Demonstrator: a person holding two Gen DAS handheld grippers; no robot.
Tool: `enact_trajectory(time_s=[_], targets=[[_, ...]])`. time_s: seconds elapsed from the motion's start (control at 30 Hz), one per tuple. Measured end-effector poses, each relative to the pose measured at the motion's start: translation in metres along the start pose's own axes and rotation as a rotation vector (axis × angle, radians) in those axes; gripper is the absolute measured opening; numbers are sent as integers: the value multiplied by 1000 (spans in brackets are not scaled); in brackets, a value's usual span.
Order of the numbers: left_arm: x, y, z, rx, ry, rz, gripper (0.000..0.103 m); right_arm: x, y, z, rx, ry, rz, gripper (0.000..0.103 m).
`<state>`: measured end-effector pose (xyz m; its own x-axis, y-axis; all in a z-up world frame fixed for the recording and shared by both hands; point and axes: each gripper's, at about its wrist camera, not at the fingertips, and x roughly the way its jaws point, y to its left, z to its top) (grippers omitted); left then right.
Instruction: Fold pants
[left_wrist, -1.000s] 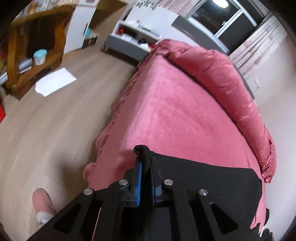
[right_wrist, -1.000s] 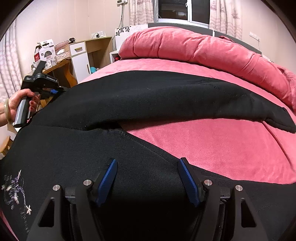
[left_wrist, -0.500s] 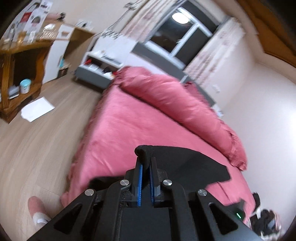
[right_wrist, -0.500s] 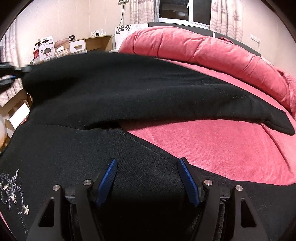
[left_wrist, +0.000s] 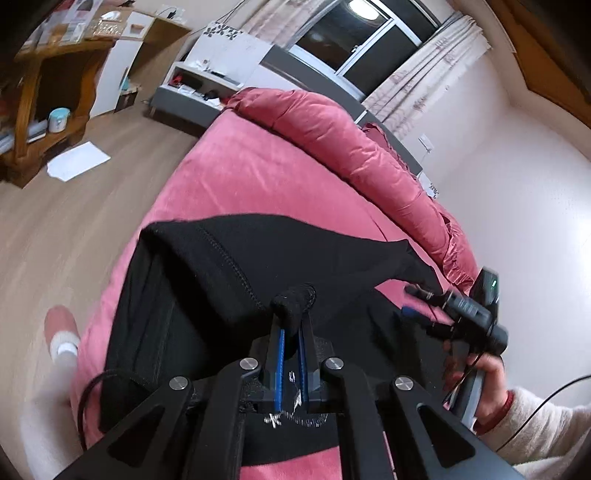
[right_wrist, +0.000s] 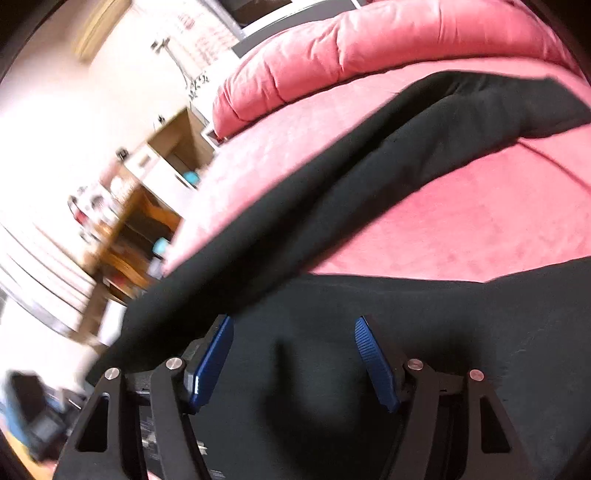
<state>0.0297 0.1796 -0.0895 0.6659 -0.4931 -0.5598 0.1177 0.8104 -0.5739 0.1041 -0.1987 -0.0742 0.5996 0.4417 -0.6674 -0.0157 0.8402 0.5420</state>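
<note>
The black pants (left_wrist: 229, 266) lie on the pink bed (left_wrist: 236, 177); a second ago one leg was stretched flat toward the floor side, and now its edge has been carried across over the other leg, so the lengthwise fold looks about half made; the left gripper (left_wrist: 291, 325) is pinched tight on a bunch of that fabric; the right gripper (right_wrist: 293, 354) stands wide above the pants, holding nothing, and its view has tilted; the pink quilt (left_wrist: 354, 147) lies heaped beyond.
</note>
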Motion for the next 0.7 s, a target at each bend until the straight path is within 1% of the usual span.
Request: enact_trajectory(time_s=[0.07,0.13,0.17,0.2,0.23,0.27,0.3,0.33,0.37,0.4,0.43,0.47,0.53,0.6,0.67,0.7], targets=[[-2,-3,-4,17,-4,5,6,1,9,12,2,-13,51,72],[-6,-5,-4,26,-17,3,6,6,12,21,43,-19,76,77],[-7,-4,-5,25,-19,0,6,9,12,26,60,-22,81,77],[-10,-3,-5,25,-21,-1,6,18,10,36,86,-16,64,77],[-12,-3,-5,24,-24,-2,6,25,14,36,102,-6,40,76],[-13,-3,-4,22,-26,-2,6,35,11,43,131,12,4,71],[-15,-3,-3,21,-32,-1,6,46,6,49,164,41,-22,63],[-17,-2,-2,18,-37,1,6,51,1,52,182,61,-37,31],[-19,-1,-1,9,-39,-2,6,54,-2,55,193,70,-49,17],[-21,0,1,-3,-41,-2,6,50,-2,56,207,59,-27,17],[-23,2,4,-14,-50,0,6,44,1,56,197,40,-14,12],[-26,3,7,-21,-66,2,6,34,9,53,173,17,-3,10],[-33,8,14,-34,-96,7,6,7,27,48,94,-33,18,10],[-42,18,21,-71,-127,-3,6,-16,39,40,24,-63,34,10],[-50,29,24,-108,-148,-12,6,-35,49,24,-34,-72,63,10],[-55,34,24,-118,-155,-6,6,-41,51,10,-58,-54,71,10]])
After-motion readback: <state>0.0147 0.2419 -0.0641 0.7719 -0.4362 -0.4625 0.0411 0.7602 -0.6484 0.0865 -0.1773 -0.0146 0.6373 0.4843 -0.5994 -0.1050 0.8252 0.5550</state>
